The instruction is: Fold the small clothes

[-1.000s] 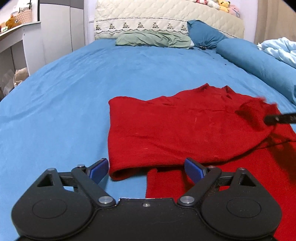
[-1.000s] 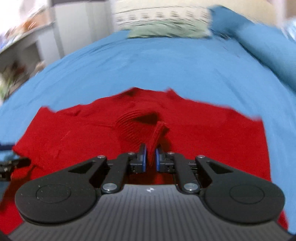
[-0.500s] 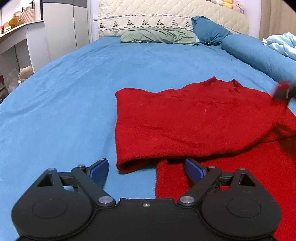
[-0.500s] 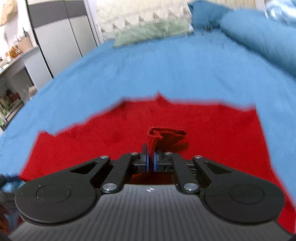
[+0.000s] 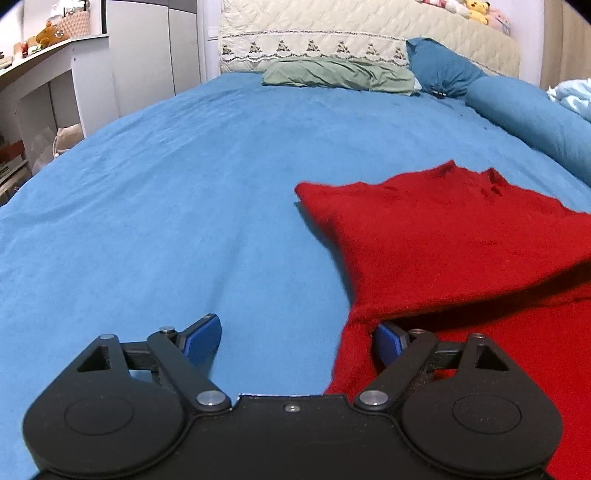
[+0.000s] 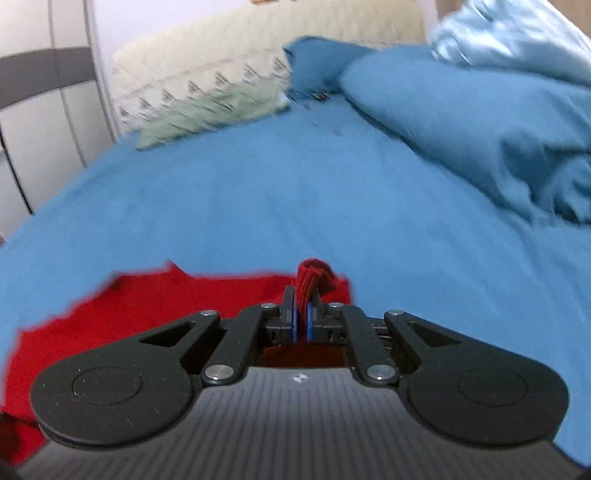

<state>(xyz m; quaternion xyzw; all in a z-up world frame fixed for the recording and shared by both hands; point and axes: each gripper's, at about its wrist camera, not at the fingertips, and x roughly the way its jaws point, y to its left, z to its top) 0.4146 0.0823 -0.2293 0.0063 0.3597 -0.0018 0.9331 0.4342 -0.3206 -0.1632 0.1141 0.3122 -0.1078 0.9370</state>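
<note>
In the left wrist view, your left gripper [image 5: 295, 338] is hovering with jaws wide apart over the bed [image 5: 166, 221]; the red sweater [image 5: 461, 251] is lying at the frame's right. In the right wrist view, your right gripper [image 6: 301, 314] is pinching a ribbed fold of it. It looks soft and limp, so take the edges.

Left wrist view: my camera sat low over the bed [image 5: 184, 192], close, and faced the headboard [image 5: 369, 33].
Right wrist view: mine also looked low toward the headboard [image 6: 221, 74], angled toward the right side, blurred.
Shared: both caught the red garment [image 5: 461, 240], green pillow [image 5: 340, 72] and blue sheet.
</note>
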